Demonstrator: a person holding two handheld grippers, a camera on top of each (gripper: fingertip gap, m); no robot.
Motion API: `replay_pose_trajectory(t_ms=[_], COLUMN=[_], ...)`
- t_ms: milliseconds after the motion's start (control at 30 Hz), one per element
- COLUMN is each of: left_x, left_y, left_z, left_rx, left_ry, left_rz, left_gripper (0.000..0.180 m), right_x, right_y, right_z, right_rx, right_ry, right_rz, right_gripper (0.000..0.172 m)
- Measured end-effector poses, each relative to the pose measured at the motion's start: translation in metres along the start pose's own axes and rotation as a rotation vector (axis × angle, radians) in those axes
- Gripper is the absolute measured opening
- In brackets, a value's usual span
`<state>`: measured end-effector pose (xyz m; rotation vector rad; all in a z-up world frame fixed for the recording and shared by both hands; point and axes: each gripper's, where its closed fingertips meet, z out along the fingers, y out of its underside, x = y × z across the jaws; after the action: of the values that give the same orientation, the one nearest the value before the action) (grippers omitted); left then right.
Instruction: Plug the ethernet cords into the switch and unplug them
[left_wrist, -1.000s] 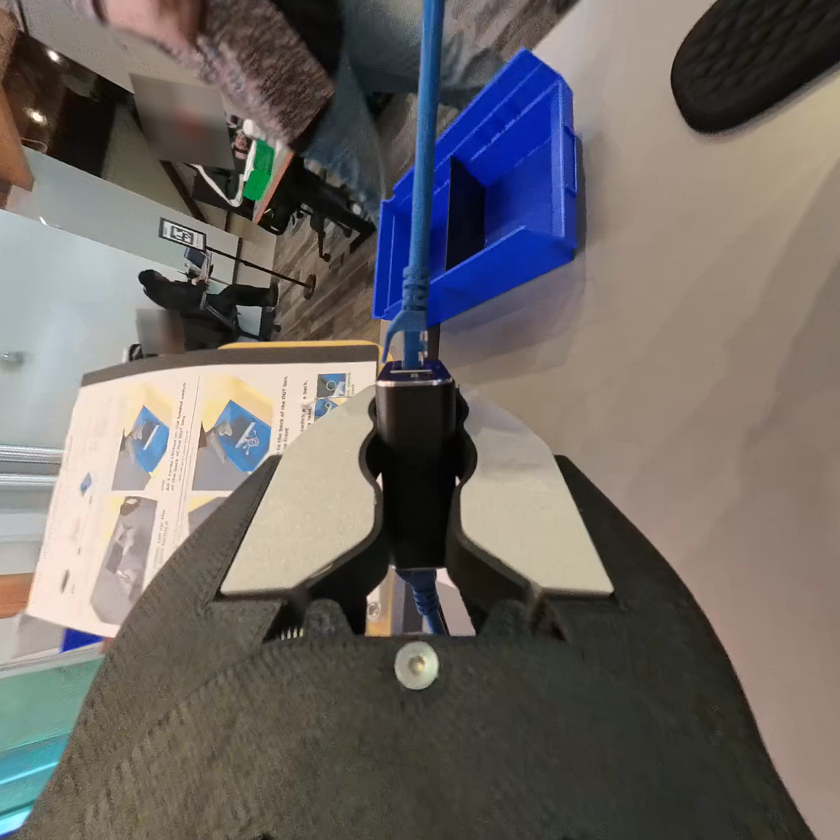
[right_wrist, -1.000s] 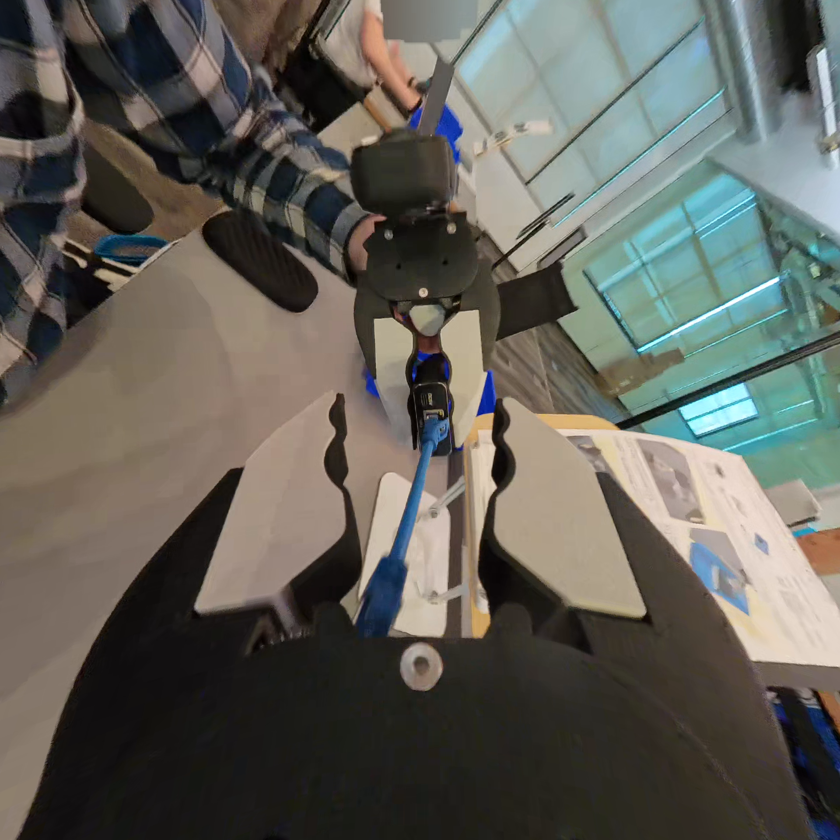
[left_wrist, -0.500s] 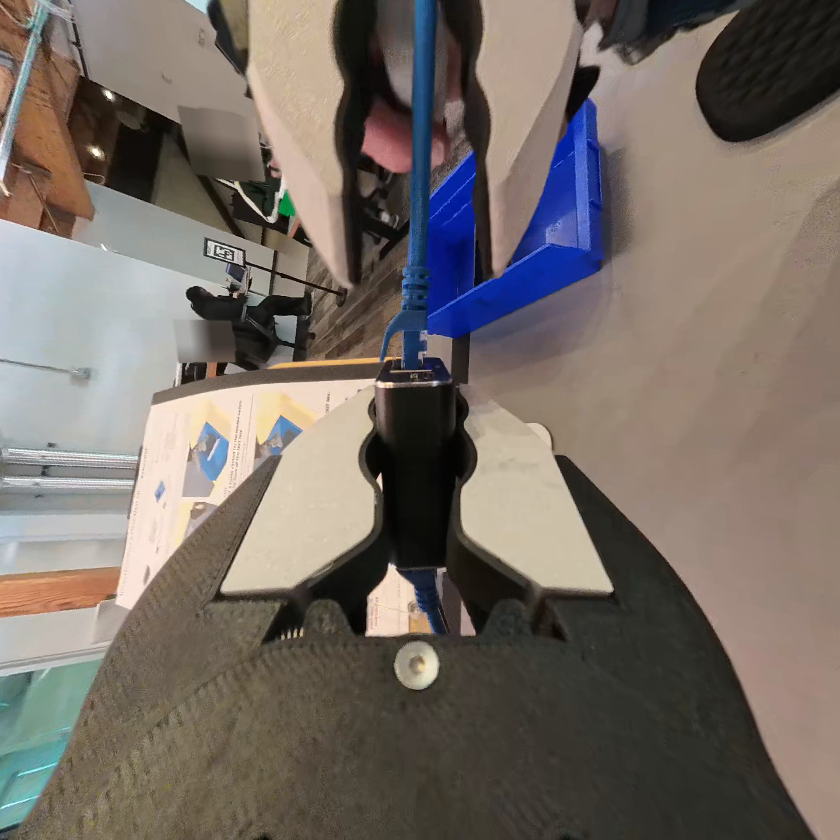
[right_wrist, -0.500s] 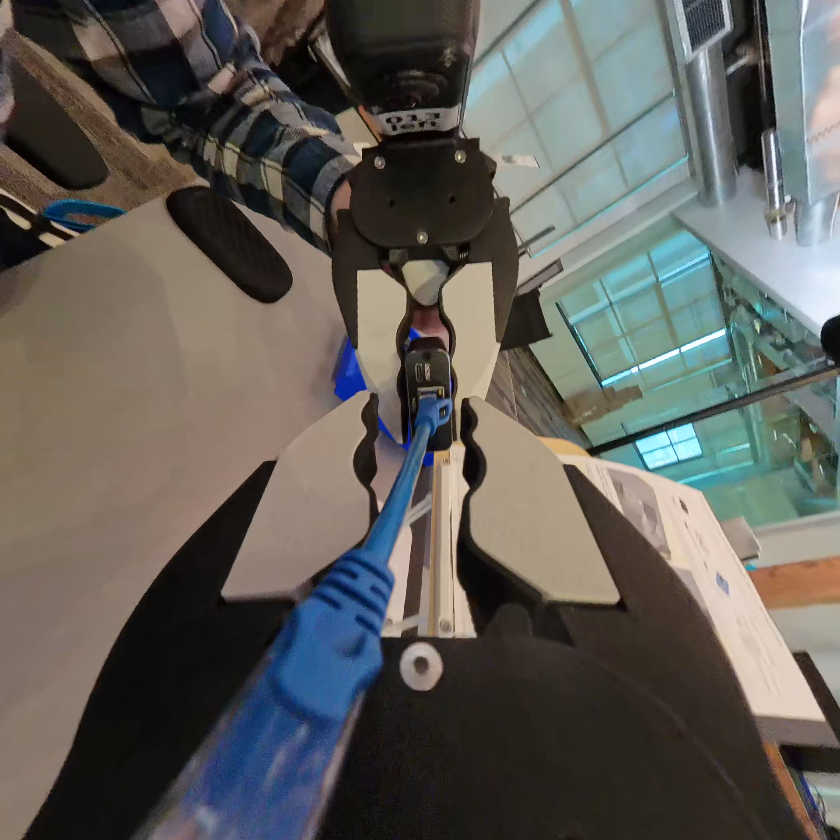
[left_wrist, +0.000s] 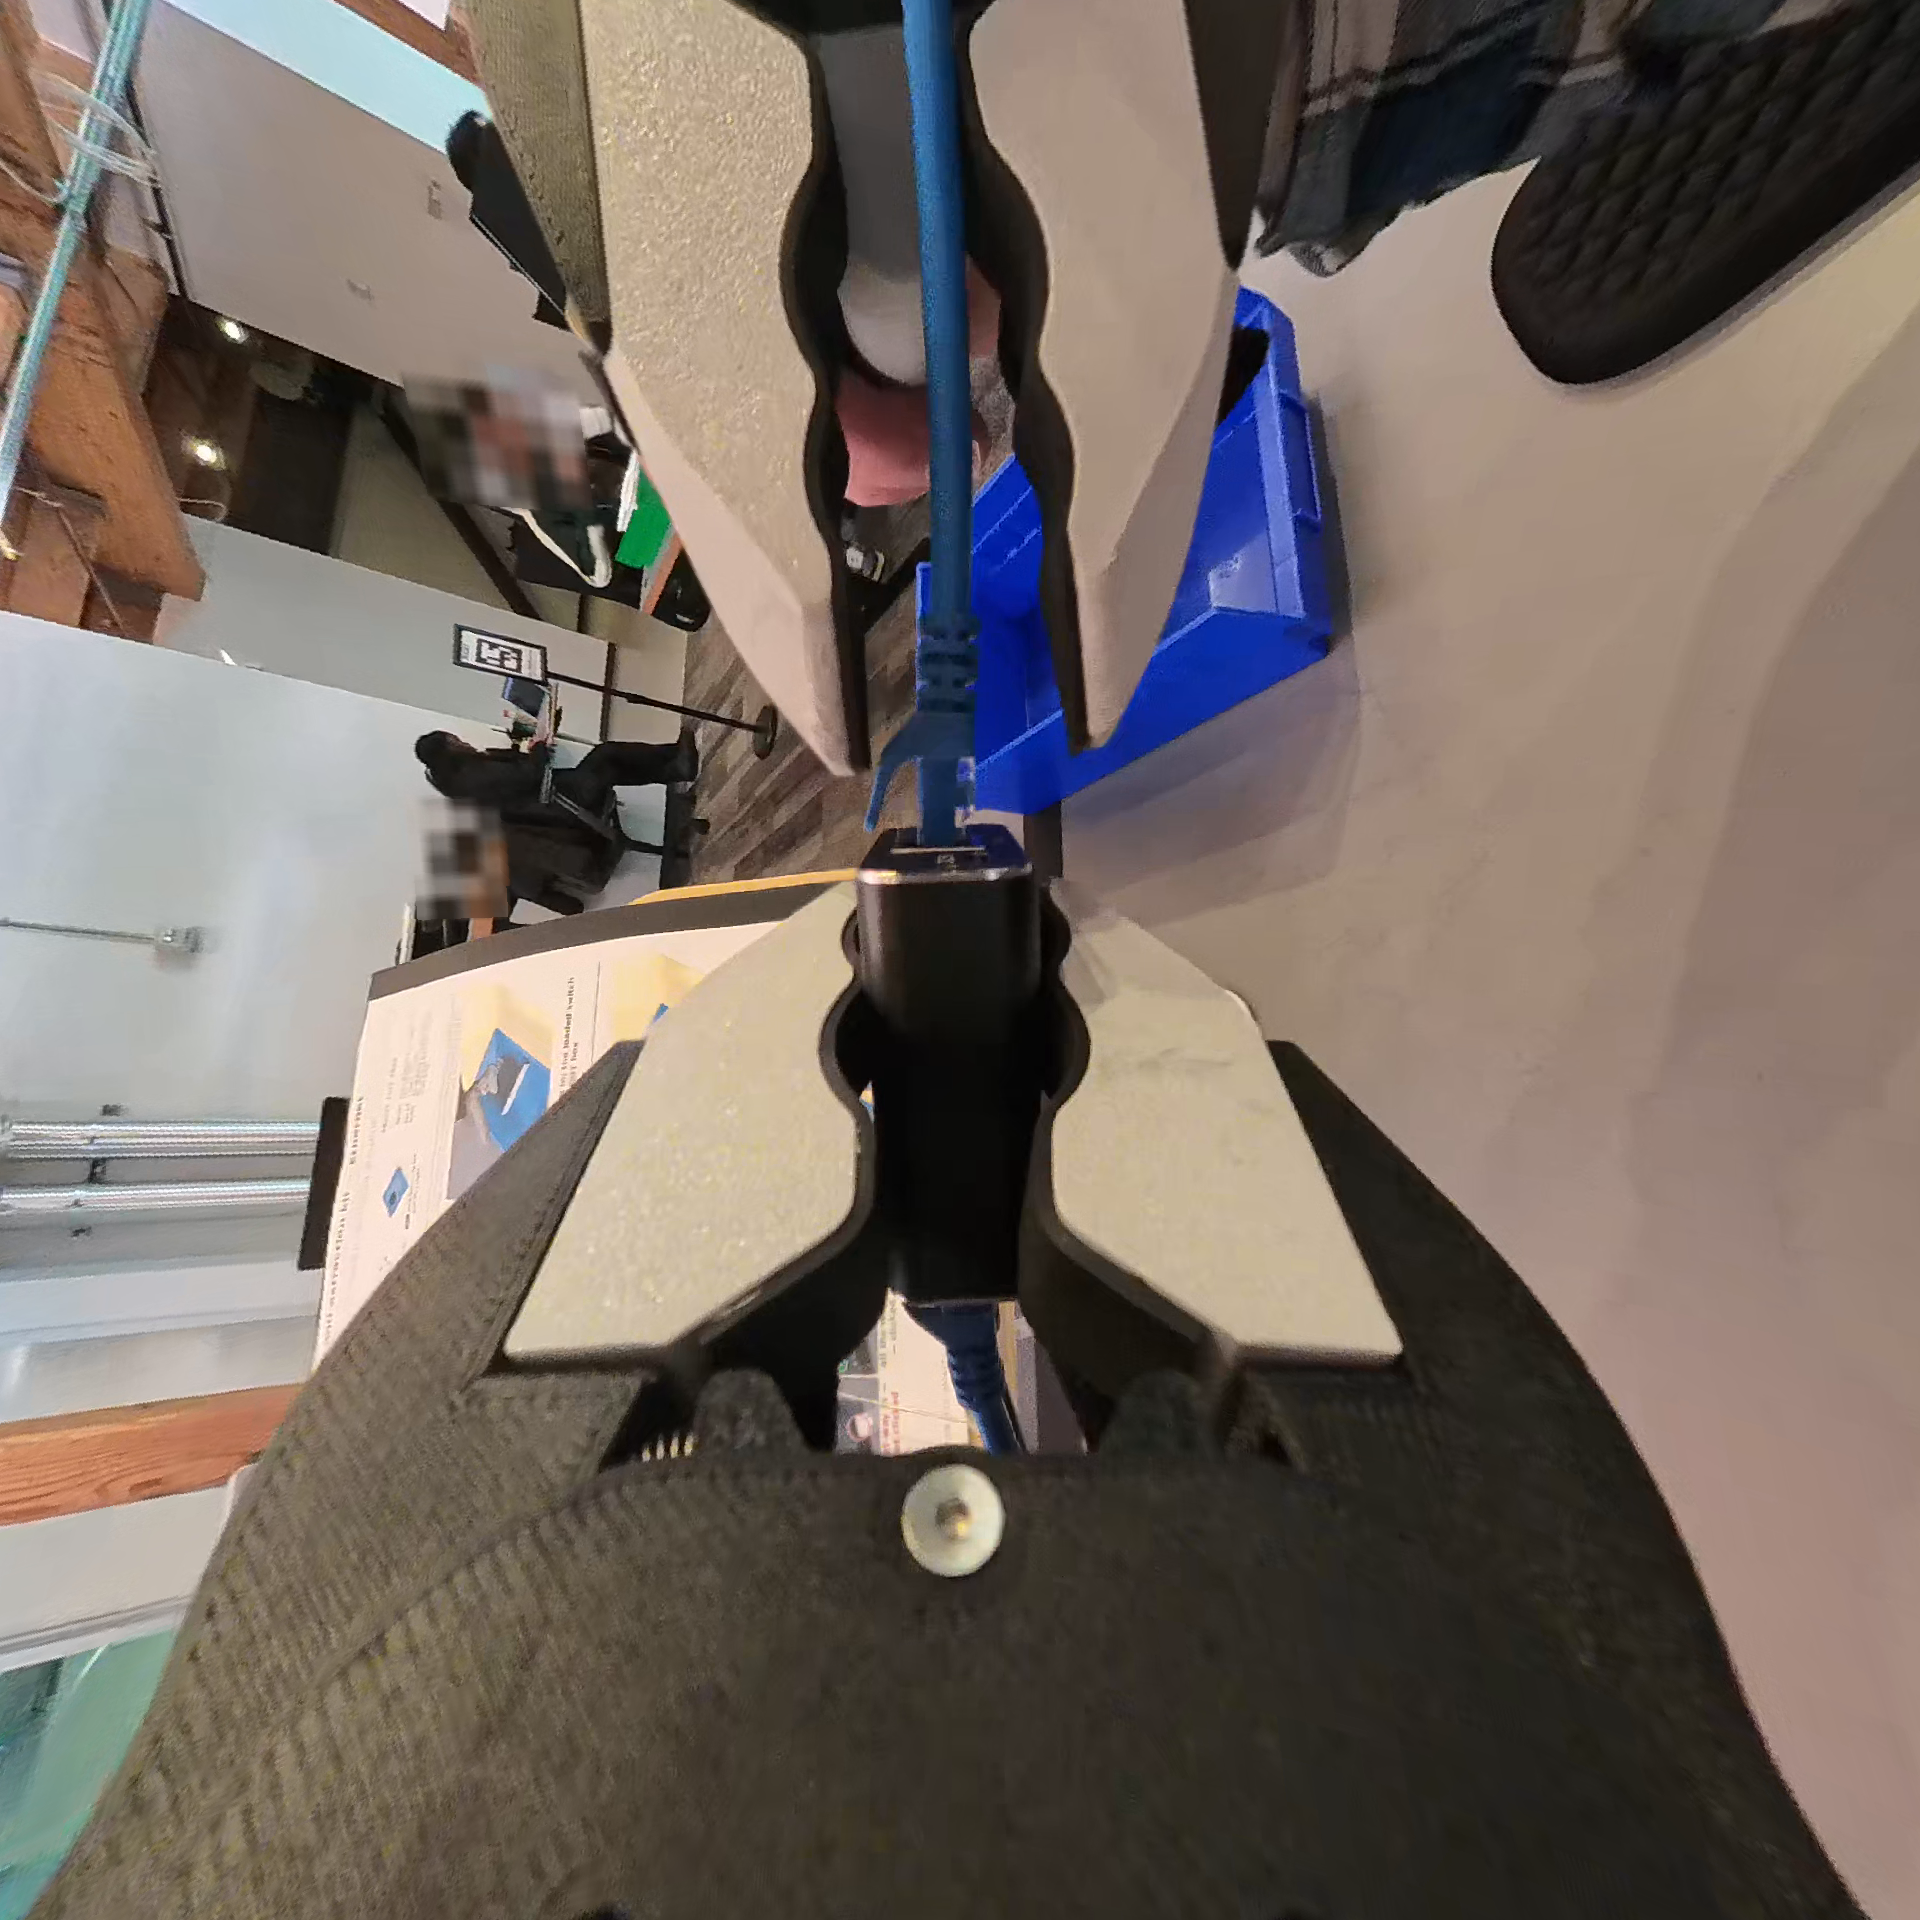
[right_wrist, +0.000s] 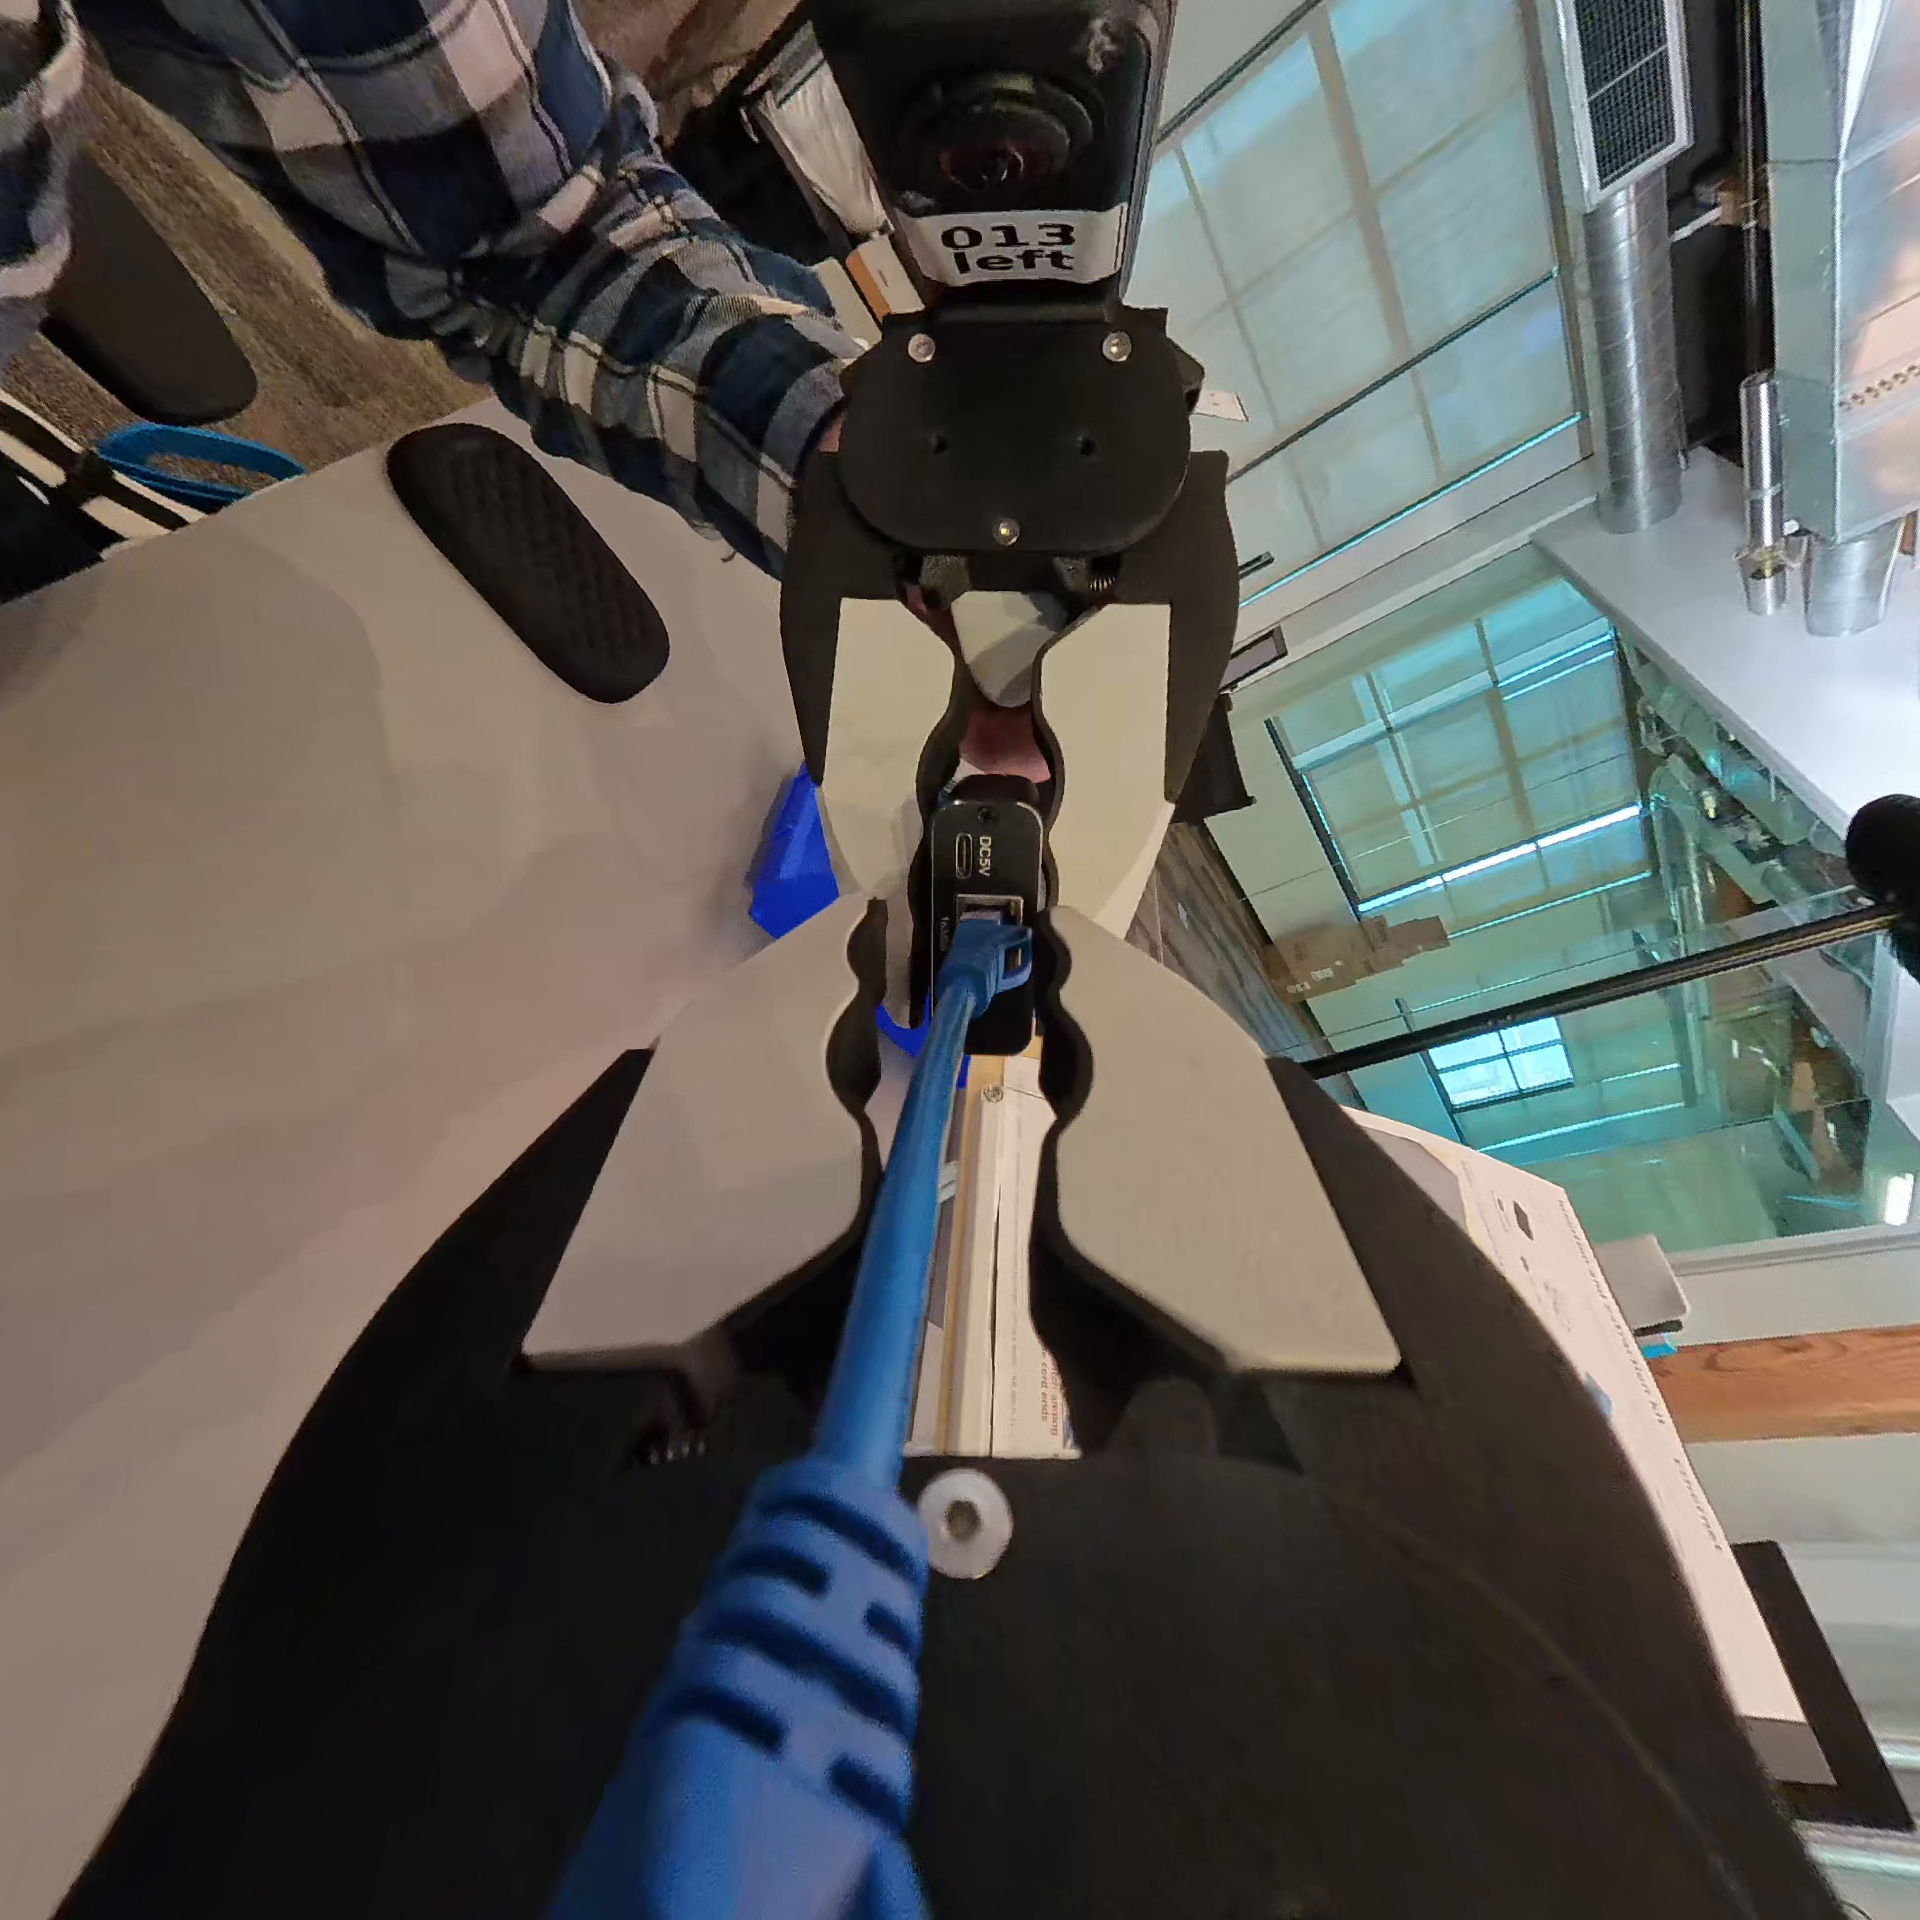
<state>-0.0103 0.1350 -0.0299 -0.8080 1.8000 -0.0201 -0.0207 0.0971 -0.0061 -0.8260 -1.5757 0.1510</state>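
Left gripper (left_wrist: 951, 1039) clamped on black switch (left_wrist: 951, 1081). Blue ethernet cord (left_wrist: 943, 416) seated in port. Right gripper (right_wrist: 951, 997) straddles cord, pads apart; unplugging remains.

Close wrist cameras face each other, seemingly sharing the switch (left_wrist: 951, 1039).

Blue ethernet cord (right_wrist: 904, 1195) between right hand-held gripper (right_wrist: 961, 935) fingers, plugged into black switch (right_wrist: 982, 914) in left hand-held gripper (right_wrist: 987, 831).

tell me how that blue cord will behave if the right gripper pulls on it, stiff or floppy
Probably semi-stiff: the cord runs straight between the right gripper's fingers. Its ribbed boot likely resists bending there. Its plug sits in the switch, so it may resist until unlatched.
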Motion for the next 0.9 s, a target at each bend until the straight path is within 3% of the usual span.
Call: replay_pose_trajectory(t_ms=[167,900], left_x=[0.001,0.004], left_y=[-0.006,-0.016], left_z=[-0.005,-0.002], left_rx=[0.047,0.059], left_ry=[0.02,0.051], left_rz=[-0.041,-0.019], left_gripper=[0.027,0.027], right_x=[0.007,0.002], right_y=[-0.002,-0.006], right_z=[-0.011,-0.002], right_rx=[0.075,0.02], right_ry=[0.038,0.005], right_rz=[0.073,-0.004], right_gripper=[0.034,0.015])
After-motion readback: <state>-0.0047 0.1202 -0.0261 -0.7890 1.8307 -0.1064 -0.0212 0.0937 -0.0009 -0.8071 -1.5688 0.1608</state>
